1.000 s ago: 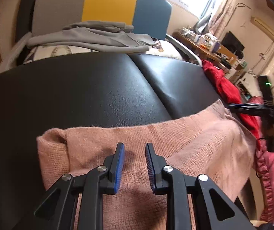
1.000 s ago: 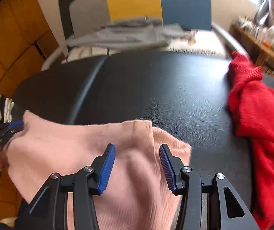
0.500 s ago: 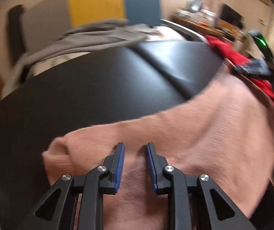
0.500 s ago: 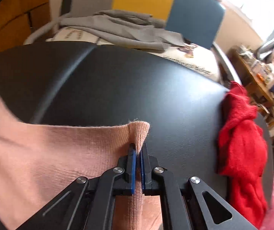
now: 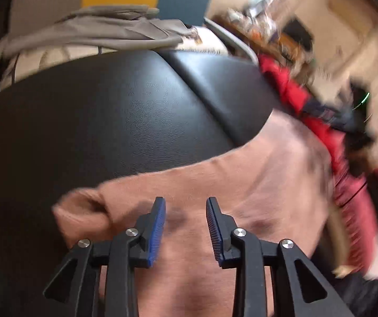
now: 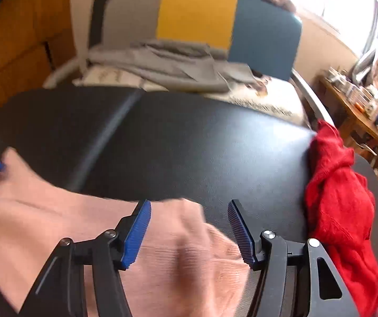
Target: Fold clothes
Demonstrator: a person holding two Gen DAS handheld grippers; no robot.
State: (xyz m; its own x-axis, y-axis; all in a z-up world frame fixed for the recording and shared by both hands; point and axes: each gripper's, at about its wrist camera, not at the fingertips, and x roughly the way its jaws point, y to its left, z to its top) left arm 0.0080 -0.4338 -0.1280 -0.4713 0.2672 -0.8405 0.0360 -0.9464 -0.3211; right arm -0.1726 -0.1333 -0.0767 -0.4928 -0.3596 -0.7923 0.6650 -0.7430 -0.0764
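The pink sweater (image 5: 215, 185) lies across the near edge of the black padded surface (image 5: 109, 111). The left gripper (image 5: 185, 227) and right gripper (image 6: 189, 227) hover above it, jaws spread, apparently gripping nothing given the blur. The red garment (image 6: 339, 198) lies at the right edge.

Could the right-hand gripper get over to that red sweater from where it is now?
Probably yes. The right gripper has its jaws open and empty above the pink sweater; only bare black tabletop lies between it and the red sweater.

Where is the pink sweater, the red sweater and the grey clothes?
pink sweater (image 5: 241, 185): left wrist view, middle of knit.
red sweater (image 6: 339, 198): right wrist view, bunched middle.
grey clothes (image 6: 173, 71): right wrist view, top fold.
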